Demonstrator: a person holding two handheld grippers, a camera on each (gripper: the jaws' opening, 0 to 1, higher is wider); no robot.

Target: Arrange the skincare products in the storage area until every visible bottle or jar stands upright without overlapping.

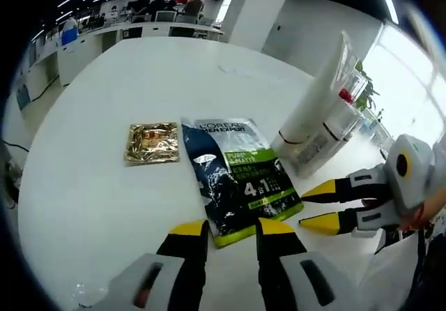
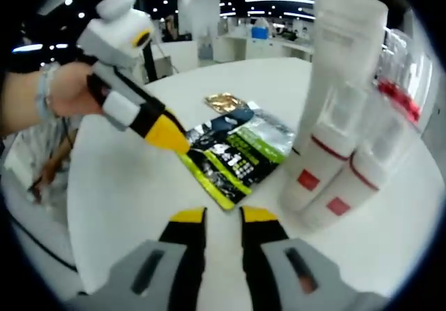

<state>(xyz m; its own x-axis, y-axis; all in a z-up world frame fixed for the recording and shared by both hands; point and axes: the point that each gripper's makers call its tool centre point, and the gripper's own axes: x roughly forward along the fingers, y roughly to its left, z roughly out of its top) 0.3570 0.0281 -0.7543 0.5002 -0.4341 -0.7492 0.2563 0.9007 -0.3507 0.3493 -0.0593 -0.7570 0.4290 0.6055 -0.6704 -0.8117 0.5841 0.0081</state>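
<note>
A dark and green L'Oreal sachet (image 1: 237,178) (image 2: 237,154) lies flat on the white table (image 1: 104,185), with a gold sachet (image 1: 152,142) (image 2: 224,103) lying flat to its left. Two white tubes with red bands stand cap-down, the tall one (image 1: 317,95) (image 2: 341,67) leaning a little, the shorter one (image 2: 362,178) beside it. My left gripper (image 1: 233,231) (image 2: 171,137) is open at the sachet's near edge, its jaws apart and holding nothing. My right gripper (image 2: 223,217) (image 1: 322,205) is open too, just right of the sachet and in front of the tubes.
A clear organiser (image 1: 352,98) (image 2: 404,81) holding items with red caps stands behind the tubes. A hand (image 2: 63,91) holds the left gripper. The table's curved edge (image 2: 77,206) runs near the grippers. Desks and people fill the far background (image 1: 160,11).
</note>
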